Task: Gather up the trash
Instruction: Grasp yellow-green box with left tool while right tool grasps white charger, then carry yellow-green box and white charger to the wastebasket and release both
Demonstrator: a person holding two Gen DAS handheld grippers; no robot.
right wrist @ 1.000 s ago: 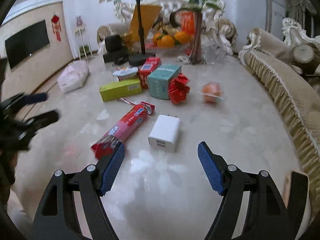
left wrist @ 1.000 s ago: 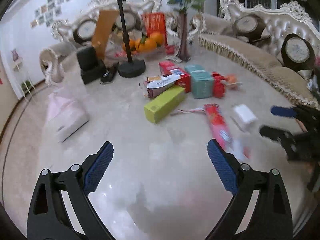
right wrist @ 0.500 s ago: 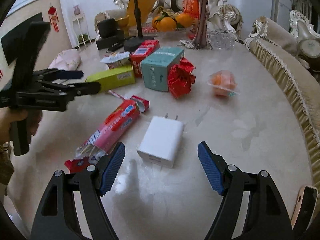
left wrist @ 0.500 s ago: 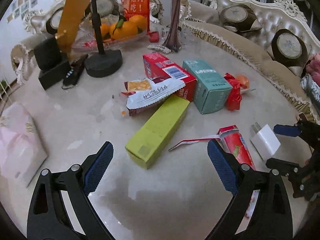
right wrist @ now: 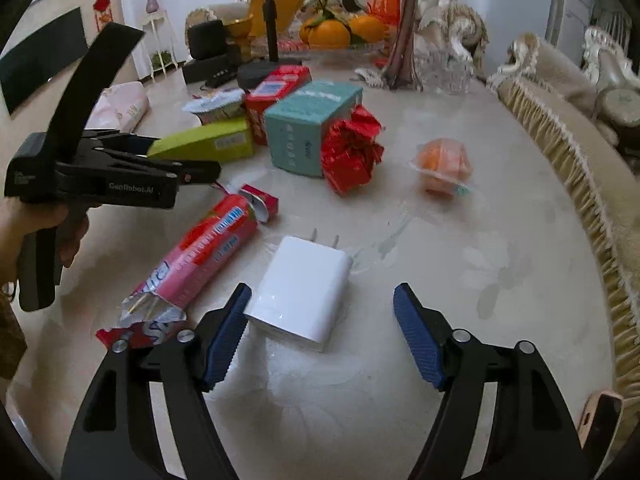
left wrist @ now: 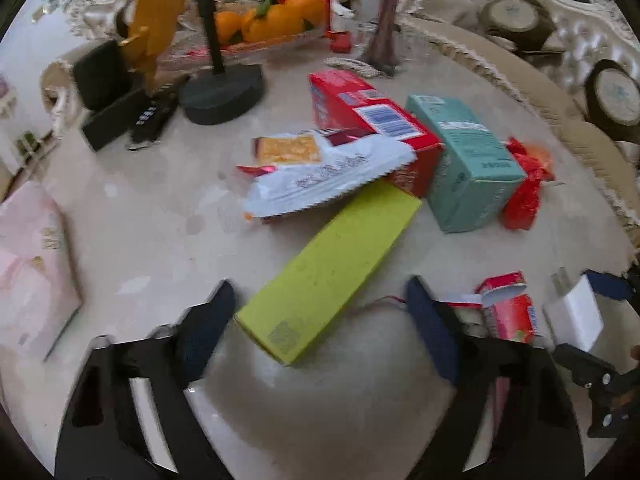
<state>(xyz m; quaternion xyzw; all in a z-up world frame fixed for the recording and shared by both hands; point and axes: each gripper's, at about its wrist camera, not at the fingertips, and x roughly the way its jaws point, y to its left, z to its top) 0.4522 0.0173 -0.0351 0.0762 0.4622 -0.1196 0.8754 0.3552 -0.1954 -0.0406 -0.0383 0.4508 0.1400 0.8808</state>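
Note:
My left gripper (left wrist: pixel 320 320) is open, its fingers either side of the near end of a lime-green box (left wrist: pixel 332 272) lying on the marble table. Behind it lie a white snack wrapper (left wrist: pixel 324 178), a red box (left wrist: pixel 372 120), a teal box (left wrist: pixel 464 164) and crumpled red foil (left wrist: pixel 524 188). My right gripper (right wrist: pixel 320 332) is open, with a white charger plug (right wrist: pixel 304 288) lying between its fingers, close to the left one. A torn red wrapper tube (right wrist: pixel 200 256) lies to its left. The left gripper also shows in the right wrist view (right wrist: pixel 192 168).
A wrapped orange jelly cup (right wrist: pixel 444 168) lies to the right. A black stand base (left wrist: pixel 224 92), a fruit tray with oranges (left wrist: pixel 272 24), a vase (right wrist: pixel 404 40) and black devices (left wrist: pixel 108 92) stand at the back. A pink tissue pack (left wrist: pixel 28 264) lies left. The fringed table edge (right wrist: pixel 592 200) runs along the right.
Both grippers have moved forward. The left one has closed in on the green box; the right one has come up to the white charger. Both stay open.

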